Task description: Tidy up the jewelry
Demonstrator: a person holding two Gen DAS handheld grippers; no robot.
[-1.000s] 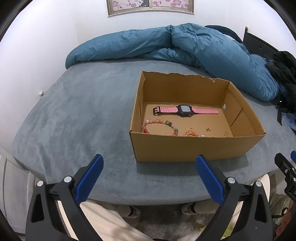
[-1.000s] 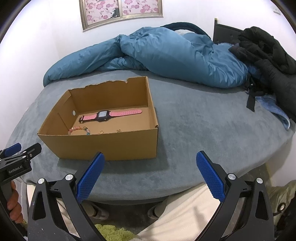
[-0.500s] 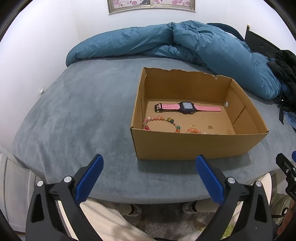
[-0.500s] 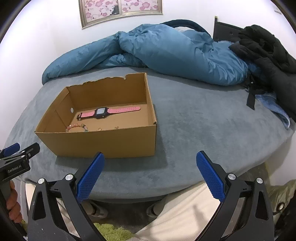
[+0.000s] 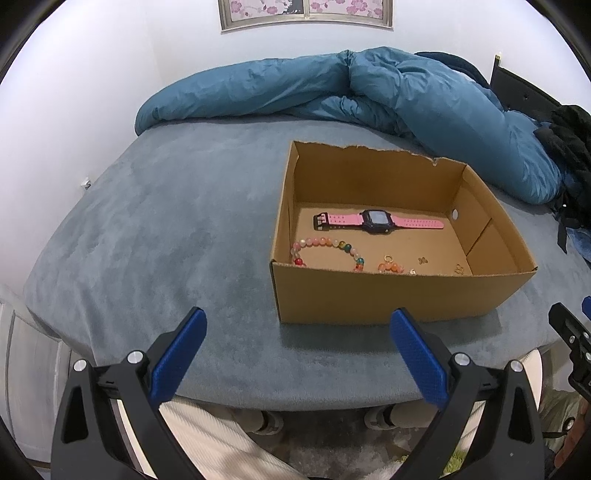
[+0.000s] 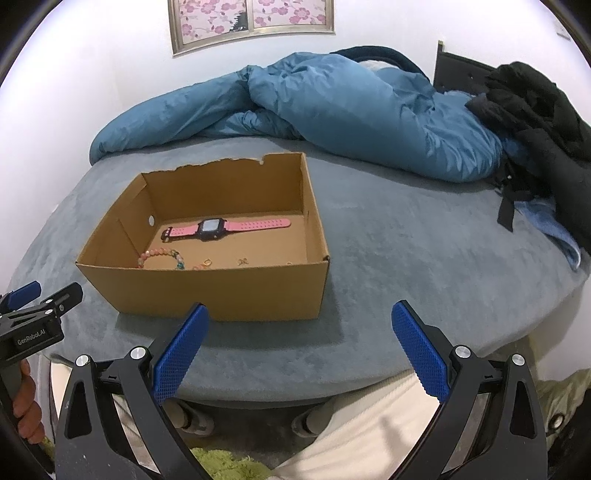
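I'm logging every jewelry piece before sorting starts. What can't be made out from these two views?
- Multicoloured bead bracelet: both views, its near part is hidden by the front wall of the brown cardboard box.
- Orange bead piece with a gold ring: partly cut off by that wall.
- Tiny gold pieces: too small to identify in either view.
- Pink-strapped watch: screen unreadable.

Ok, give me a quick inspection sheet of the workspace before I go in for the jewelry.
Surface: grey bed cover, smooth near the box.
Job's things: open cardboard box holding a pink watch, a bead bracelet, and small gold pieces.
Clutter: blue duvet bunched behind; black clothing at the right.
Grippers: left gripper and right gripper both open, empty, short of the box.
Cables: nothing seen.
Surroundings: white wall, flower picture.
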